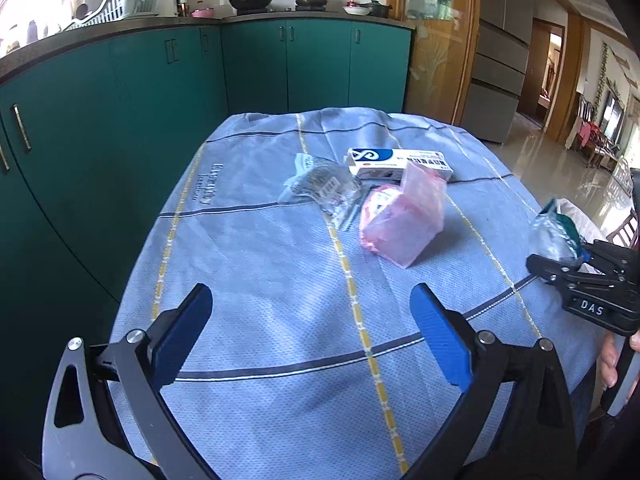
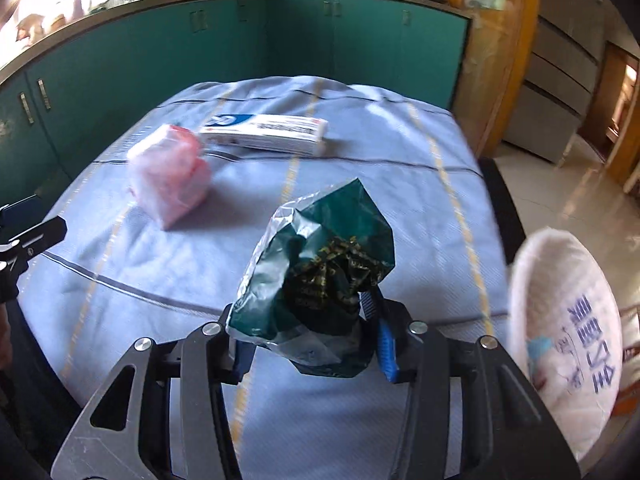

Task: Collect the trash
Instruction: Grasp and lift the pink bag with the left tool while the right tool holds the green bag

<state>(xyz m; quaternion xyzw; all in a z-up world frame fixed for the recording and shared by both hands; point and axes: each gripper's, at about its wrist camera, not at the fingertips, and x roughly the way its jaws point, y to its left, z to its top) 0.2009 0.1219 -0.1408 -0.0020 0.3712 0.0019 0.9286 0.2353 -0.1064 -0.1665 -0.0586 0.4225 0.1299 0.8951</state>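
My right gripper [image 2: 312,340] is shut on a crumpled green and silver snack wrapper [image 2: 316,256] and holds it above the table's right side; it also shows in the left wrist view [image 1: 556,236]. My left gripper [image 1: 312,320] is open and empty above the near part of the blue tablecloth [image 1: 256,264]. On the cloth lie a pink plastic bag [image 1: 404,216], a clear crumpled wrapper [image 1: 320,186] and a white and blue box [image 1: 396,162]. The pink bag [image 2: 170,176] and the box [image 2: 268,130] also show in the right wrist view.
A white woven sack [image 2: 568,344] with blue print stands open at the right of the table. Green kitchen cabinets [image 1: 120,100] run behind and to the left. A grey fridge [image 1: 500,52] and tiled floor lie at the right.
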